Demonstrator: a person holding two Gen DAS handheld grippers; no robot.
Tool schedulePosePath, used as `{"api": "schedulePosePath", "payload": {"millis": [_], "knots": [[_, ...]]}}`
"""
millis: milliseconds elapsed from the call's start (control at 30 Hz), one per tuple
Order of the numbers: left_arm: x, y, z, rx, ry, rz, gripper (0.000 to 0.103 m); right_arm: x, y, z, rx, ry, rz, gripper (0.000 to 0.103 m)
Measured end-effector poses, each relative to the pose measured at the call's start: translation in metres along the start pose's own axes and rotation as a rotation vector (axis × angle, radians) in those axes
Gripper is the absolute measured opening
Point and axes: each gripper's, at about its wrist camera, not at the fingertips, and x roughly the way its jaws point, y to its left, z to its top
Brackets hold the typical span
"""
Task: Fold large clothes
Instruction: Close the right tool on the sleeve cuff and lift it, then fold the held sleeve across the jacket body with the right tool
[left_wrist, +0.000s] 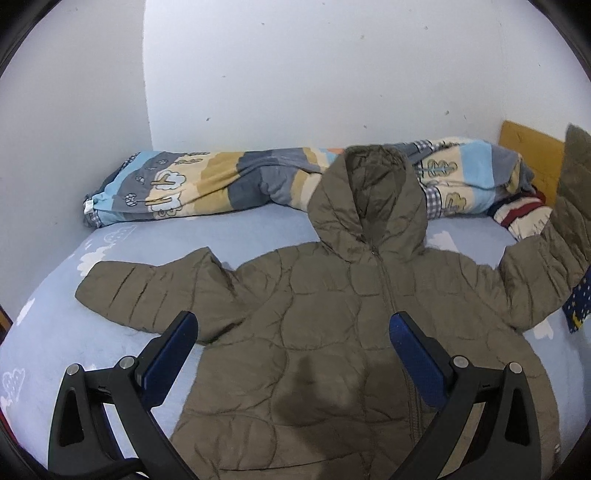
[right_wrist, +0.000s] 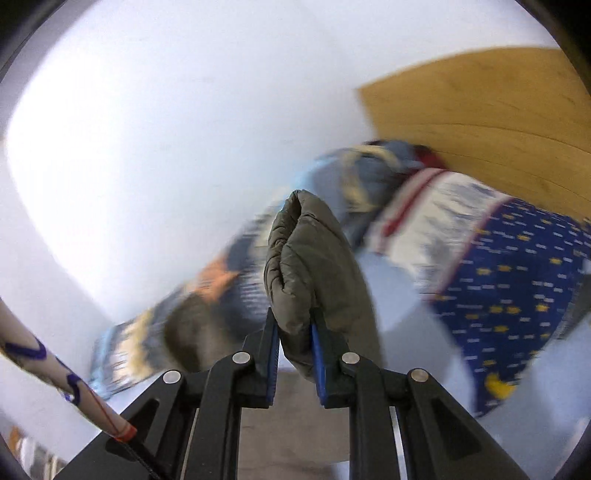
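An olive quilted hooded jacket (left_wrist: 325, 332) lies front-up on a pale blue bed sheet (left_wrist: 55, 332), zip closed, hood toward the wall. Its left sleeve (left_wrist: 147, 291) lies flat and spread out. Its right sleeve (left_wrist: 554, 251) is lifted off the bed at the right edge. My left gripper (left_wrist: 291, 328) is open and empty, hovering above the jacket's lower body. My right gripper (right_wrist: 293, 325) is shut on the cuff of the right sleeve (right_wrist: 306, 266) and holds it up in the air; that view is motion-blurred.
A rolled patterned blanket (left_wrist: 221, 184) lies along the white wall behind the hood. A striped pillow (left_wrist: 517, 218) and a navy starred cloth (right_wrist: 517, 288) sit at the right by a wooden headboard (right_wrist: 480, 110). The wall corner is at the left.
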Motion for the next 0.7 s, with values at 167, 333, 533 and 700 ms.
{"api": "schedulePosePath", "payload": {"millis": [167,333,533,700], "knots": [[-0.007,0.016,0.002,-0.042,0.004,0.005,0.103,0.009,0.093,-0.029,-0.067,0.054,0.141,0.017],[-0.007,0.031,0.001,-0.069,0.017,0.012,0.103,0.053,0.154,-0.083,-0.121,0.171,0.207,0.017],[-0.002,0.045,-0.001,-0.084,0.034,0.023,0.103,0.135,0.203,-0.176,-0.162,0.363,0.249,0.017],[0.007,0.048,-0.001,-0.098,0.052,0.029,0.103,0.193,0.227,-0.251,-0.196,0.501,0.262,0.017]]}}
